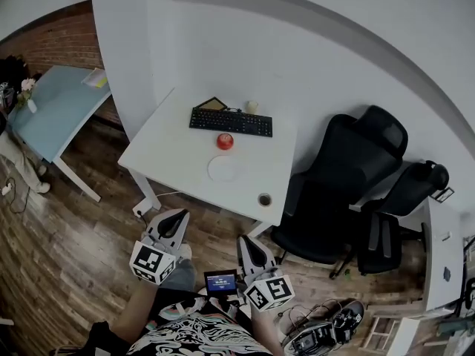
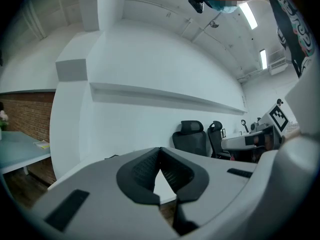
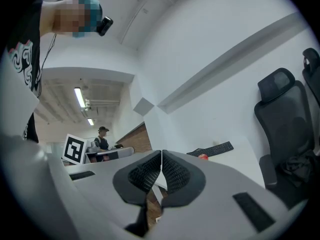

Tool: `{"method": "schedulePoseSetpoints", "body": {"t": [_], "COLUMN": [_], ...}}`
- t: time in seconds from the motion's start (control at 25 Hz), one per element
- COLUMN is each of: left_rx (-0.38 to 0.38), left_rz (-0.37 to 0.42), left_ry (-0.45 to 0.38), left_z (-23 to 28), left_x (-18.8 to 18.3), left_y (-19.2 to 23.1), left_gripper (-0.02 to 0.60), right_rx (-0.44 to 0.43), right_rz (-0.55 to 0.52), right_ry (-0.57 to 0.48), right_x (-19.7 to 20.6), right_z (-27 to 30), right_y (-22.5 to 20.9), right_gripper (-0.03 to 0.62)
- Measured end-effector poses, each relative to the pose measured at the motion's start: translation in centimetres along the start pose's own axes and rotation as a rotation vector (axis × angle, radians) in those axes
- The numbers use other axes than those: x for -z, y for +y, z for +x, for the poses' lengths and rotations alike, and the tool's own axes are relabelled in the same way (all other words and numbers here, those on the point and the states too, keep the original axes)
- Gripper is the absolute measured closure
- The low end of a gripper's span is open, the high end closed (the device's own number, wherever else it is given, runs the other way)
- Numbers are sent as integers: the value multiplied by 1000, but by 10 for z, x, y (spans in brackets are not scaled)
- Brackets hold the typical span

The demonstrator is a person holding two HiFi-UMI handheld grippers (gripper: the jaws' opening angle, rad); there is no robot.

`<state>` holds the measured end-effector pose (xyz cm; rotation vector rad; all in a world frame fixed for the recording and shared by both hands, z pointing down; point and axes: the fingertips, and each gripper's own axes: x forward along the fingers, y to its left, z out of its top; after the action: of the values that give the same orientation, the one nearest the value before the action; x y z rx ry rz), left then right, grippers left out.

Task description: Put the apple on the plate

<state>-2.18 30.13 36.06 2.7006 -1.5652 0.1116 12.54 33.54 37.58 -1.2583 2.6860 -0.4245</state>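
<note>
Nearest the camera in the head view, a small dark device with a lit screen (image 1: 220, 282) sat between the two marker cubes, just above the person's patterned shirt. The left gripper (image 1: 173, 217) and the right gripper (image 1: 248, 241) were both held over the wooden floor (image 1: 67, 273), short of the desk (image 1: 163, 150) and touching nothing.

In the left gripper view, the left gripper (image 2: 160, 154) had its jaws pressed together at the tips, with only a narrow wedge of gap lower down and nothing between them. In the right gripper view, the right gripper (image 3: 161, 165) likewise had its jaws closed against each other and empty.

On the desk's near right corner stood a small round dark-rimmed object (image 1: 264, 199); I could not tell what it was. Further in lay the white plate (image 1: 224, 169), bare. Just beyond it, apart from its rim, sat the red apple (image 1: 225, 141), directly on the desk top. Behind the apple lay a black keyboard (image 1: 231, 122), with a small pale cup (image 1: 252, 107) and a dark flat item (image 1: 213, 104) near the white wall.

The right gripper view also showed the apple (image 3: 202, 157) as a red speck in front of the keyboard (image 3: 210, 149).

To the desk's right stood two black office chairs (image 1: 338, 191). Off to the far left was a pale blue table (image 1: 52, 110) against a brick wall.
</note>
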Motion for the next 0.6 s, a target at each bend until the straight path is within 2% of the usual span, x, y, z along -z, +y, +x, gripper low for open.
{"method": "schedulePoseSetpoints", "body": {"t": [0.32,0.44,0.6], "left_rx": [34,35,26], "left_rz": [-12,-27,-34], "left_ry": [-9,-4,-10], "left_z": [33,51,85], "left_x": [5,12,15], "left_y": [11,27,57], "left_gripper": [568,568,569], "right_rx": [62,77,144], "right_rz": [-105,-101,-145], "right_ry": [66,66,94], "right_x": [6,7,5], "right_z": [19,36,67], "right_y": [-22,-34,-59], "right_gripper": [565,565,565]}}
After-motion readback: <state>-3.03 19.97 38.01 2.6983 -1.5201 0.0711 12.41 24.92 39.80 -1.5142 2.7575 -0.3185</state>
